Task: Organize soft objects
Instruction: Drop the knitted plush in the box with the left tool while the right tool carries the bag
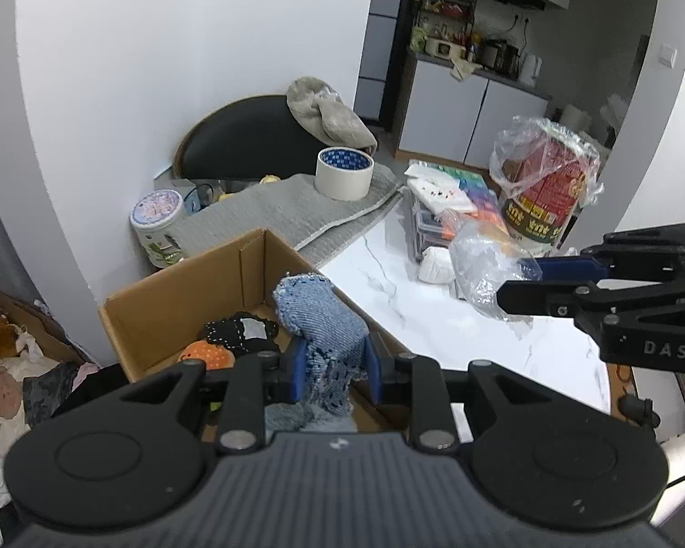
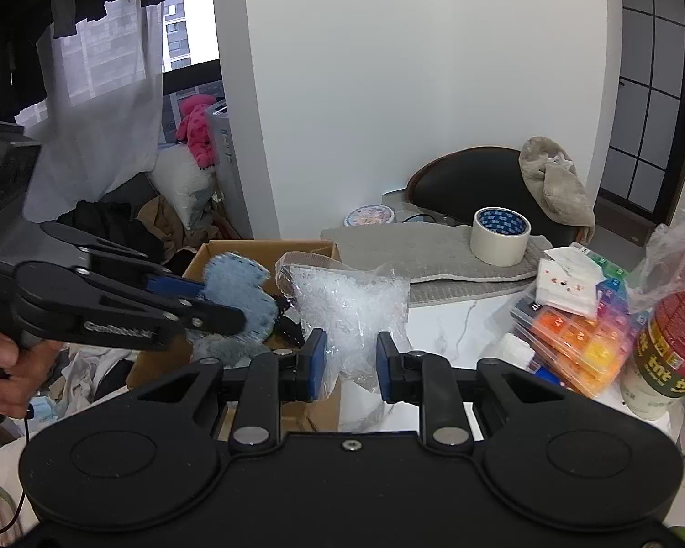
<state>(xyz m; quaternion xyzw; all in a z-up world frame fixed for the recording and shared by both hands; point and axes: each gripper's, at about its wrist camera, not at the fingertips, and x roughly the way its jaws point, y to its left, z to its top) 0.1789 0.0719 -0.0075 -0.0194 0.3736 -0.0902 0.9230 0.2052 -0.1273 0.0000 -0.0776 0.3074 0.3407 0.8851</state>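
- The left gripper [image 1: 333,372] has its blue pads clamped on a frayed piece of blue denim [image 1: 322,315], held over the open cardboard box [image 1: 178,292].
- In the right wrist view the right gripper [image 2: 348,360] pinches a clear plastic bag of white bits [image 2: 349,306] between its fingers, above the white marble table [image 1: 434,310] just right of the box.
- Inside the box lie an orange plush toy [image 1: 205,354] and a black soft item with white stitching [image 1: 239,331].
- Farther along the table sit a stack of colourful plastic boxes [image 2: 575,319] and a red printed can wrapped in plastic [image 1: 548,187].
- Beyond the box a grey mat [image 1: 297,210] carries a roll of masking tape [image 1: 345,173], with a round lidded tin [image 1: 157,226] to its left.
- At the back a grey cloth [image 1: 326,114] drapes over a black chair [image 1: 246,141] by the white wall.
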